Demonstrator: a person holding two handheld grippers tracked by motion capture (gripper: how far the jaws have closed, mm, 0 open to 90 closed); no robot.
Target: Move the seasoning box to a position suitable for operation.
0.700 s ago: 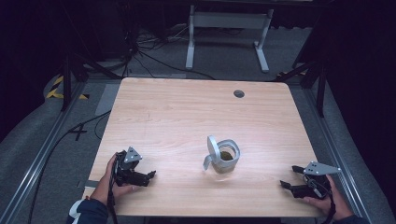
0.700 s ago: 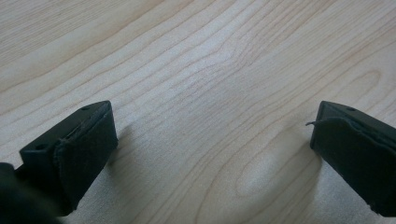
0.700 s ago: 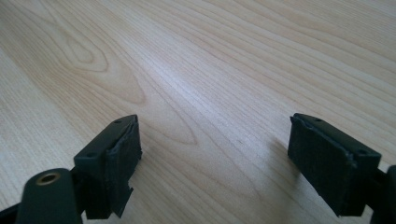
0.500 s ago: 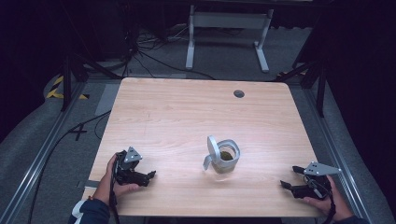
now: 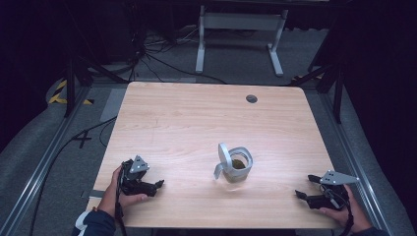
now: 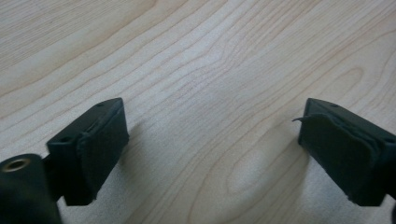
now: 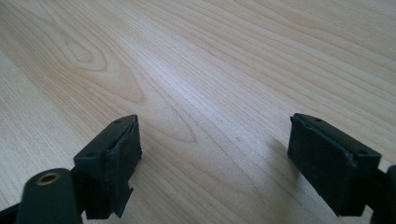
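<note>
Almost nothing moved over that last beat. Left gripper (image 5: 158,184) stayed low at the near-left edge, jaws wide apart, empty. Jar (image 5: 236,164) sat mid-table, untouched. Right gripper (image 5: 301,194) likewise parked, spread, empty — nothing started yet.

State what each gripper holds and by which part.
Nothing is held. The left gripper and the right gripper both stand open over bare table; the lidded jar stands apart, untouched.

right gripper (image 7: 212,163) sat low over the wooden table (image 7: 224,60), jaws spread wide apart with nothing between them, just bare light wood grain. black pads (image 7: 119,170) looked worn, left one frayed at its lower edge. a brass-coloured fitting (image 7: 48,178) showed bottom left.
</note>
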